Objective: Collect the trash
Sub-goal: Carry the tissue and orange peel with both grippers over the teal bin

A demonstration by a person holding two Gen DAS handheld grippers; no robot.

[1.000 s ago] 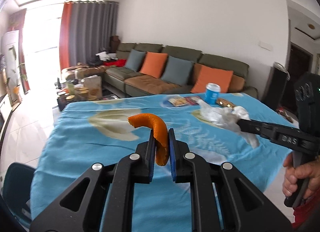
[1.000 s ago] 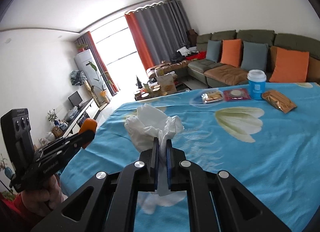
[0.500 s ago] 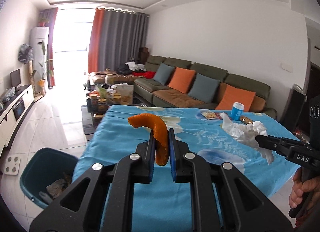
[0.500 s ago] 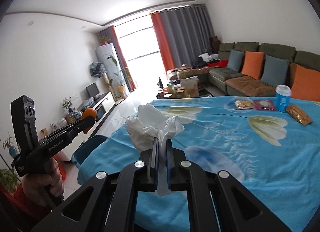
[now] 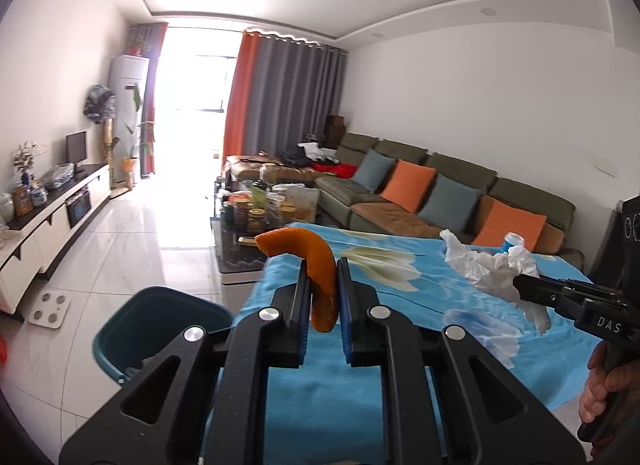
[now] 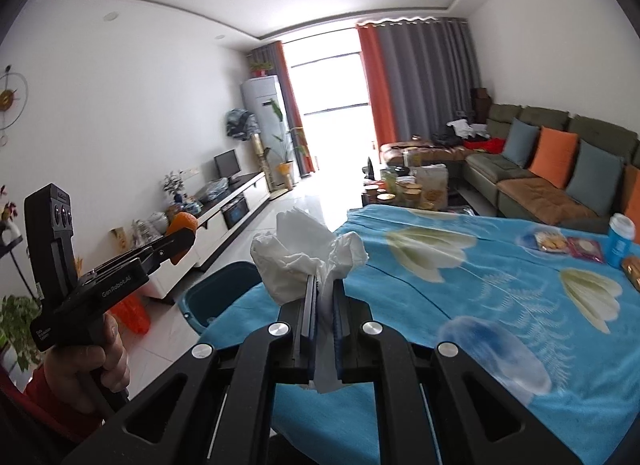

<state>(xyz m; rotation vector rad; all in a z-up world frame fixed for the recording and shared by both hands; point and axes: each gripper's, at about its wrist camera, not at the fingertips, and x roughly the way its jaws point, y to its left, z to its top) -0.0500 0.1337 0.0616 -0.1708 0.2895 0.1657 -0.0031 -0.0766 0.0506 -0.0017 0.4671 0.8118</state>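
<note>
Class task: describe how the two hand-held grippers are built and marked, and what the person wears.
Both are matte black pistol-grip tools. The left hand-held gripper has blue-edged pads and silver pivot bolts; the right hand-held gripper looks the same. Each body carries white lettering and round buttons. A red sleeve shows at the wrist.

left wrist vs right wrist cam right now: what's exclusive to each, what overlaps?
Left wrist only: the white floor scale and the right hand on its handle.
Right wrist only: the snack packets, a wall clock and the left hand.
Both: the left gripper shut on the orange peel, the right gripper shut on the crumpled tissue, the teal bin, the blue tablecloth.
</note>
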